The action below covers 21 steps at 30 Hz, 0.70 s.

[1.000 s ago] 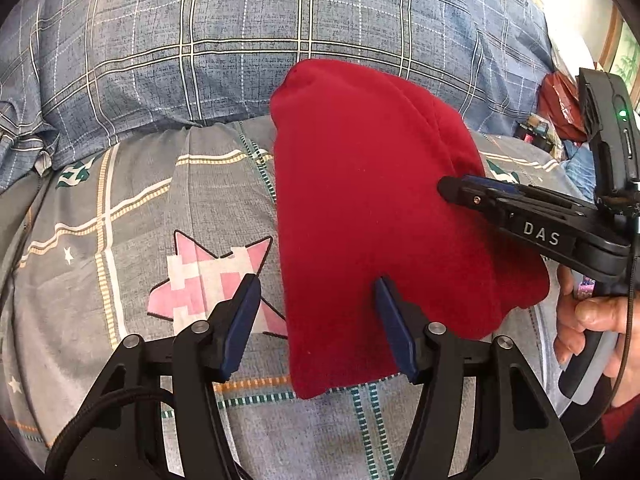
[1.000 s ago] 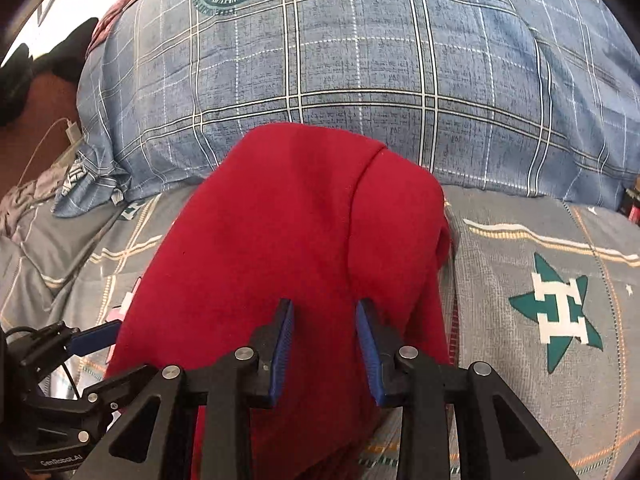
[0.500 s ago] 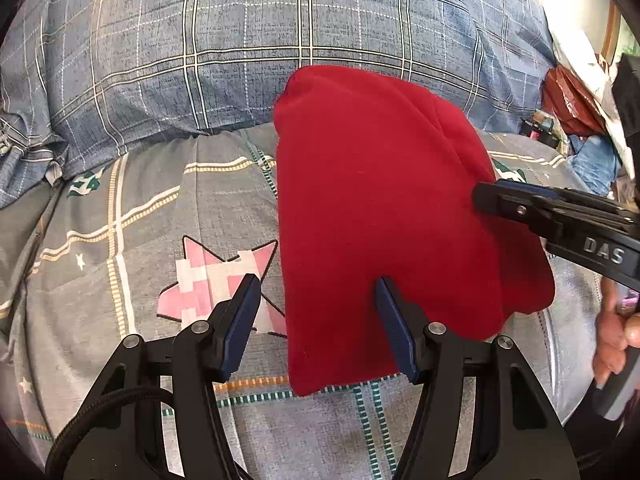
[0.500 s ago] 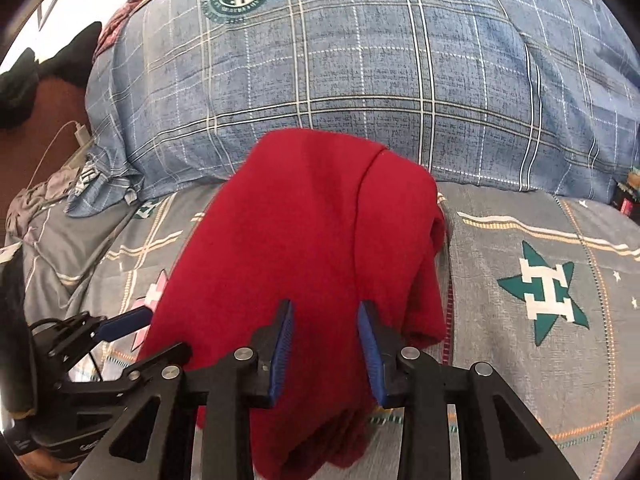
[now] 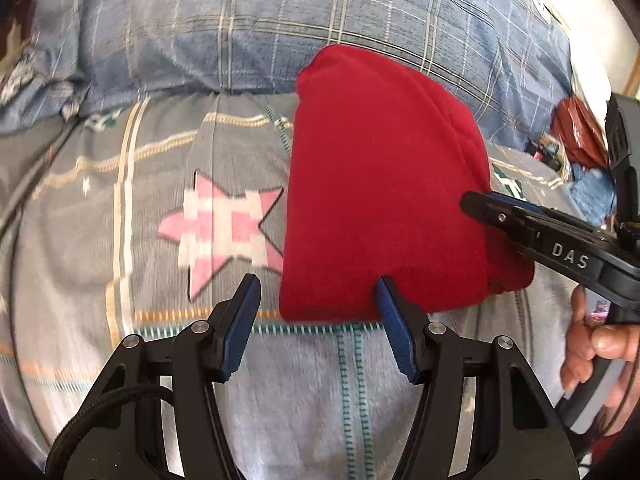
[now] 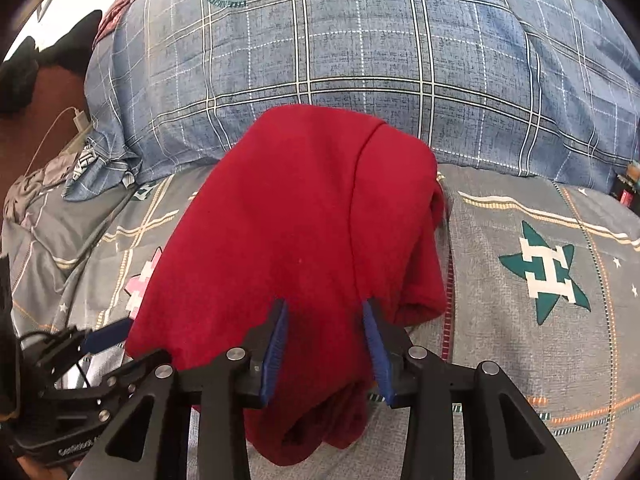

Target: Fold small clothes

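On our star-print bedsheet (image 5: 120,240) the folded red garment (image 5: 380,200) runs lengthwise away from us, its near edge draped between our right gripper's (image 6: 326,340) half-open fingers, our left gripper (image 5: 316,320) wide and empty.

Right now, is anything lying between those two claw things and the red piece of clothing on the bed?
Nothing visible does. The red garment lies on the bedsheet with its near edge just ahead of the open left gripper. The right gripper has red cloth running between its fingers, so nothing separates them.
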Available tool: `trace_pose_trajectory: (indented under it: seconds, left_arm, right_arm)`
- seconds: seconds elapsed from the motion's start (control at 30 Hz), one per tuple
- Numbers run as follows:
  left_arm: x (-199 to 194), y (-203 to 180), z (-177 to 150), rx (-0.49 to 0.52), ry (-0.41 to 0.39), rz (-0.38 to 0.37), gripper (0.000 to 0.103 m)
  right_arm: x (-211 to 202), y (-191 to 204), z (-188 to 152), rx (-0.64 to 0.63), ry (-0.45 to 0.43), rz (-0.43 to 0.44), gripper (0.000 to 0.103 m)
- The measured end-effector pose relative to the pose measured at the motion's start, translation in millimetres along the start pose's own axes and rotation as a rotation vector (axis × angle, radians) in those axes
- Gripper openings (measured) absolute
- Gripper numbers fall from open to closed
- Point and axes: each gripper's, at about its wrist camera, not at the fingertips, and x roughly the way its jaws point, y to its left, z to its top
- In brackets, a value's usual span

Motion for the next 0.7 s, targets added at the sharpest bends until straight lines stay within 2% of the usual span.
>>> trace_pose_trajectory:
  seconds: [0.13, 0.33, 0.7]
  left_arm:
    - [-0.3, 4.7, -5.1, -0.076, 0.03, -0.042, 0.06]
    - [2.6, 6.9, -10.9, -0.123, 0.055, -0.08, 0.06]
    - [3.8, 9.0, -10.3, -0.111, 0.058, -0.089, 0.06]
  right_arm:
    - [1.1, 2.4, -0.1, -0.019, 0.006, -0.01, 0.041]
    - [4.8, 4.9, 1.6, -0.025, 0.016, -0.02, 0.043]
    - [9.2, 8.6, 2.8, -0.043, 0.026, -0.041, 0.044]
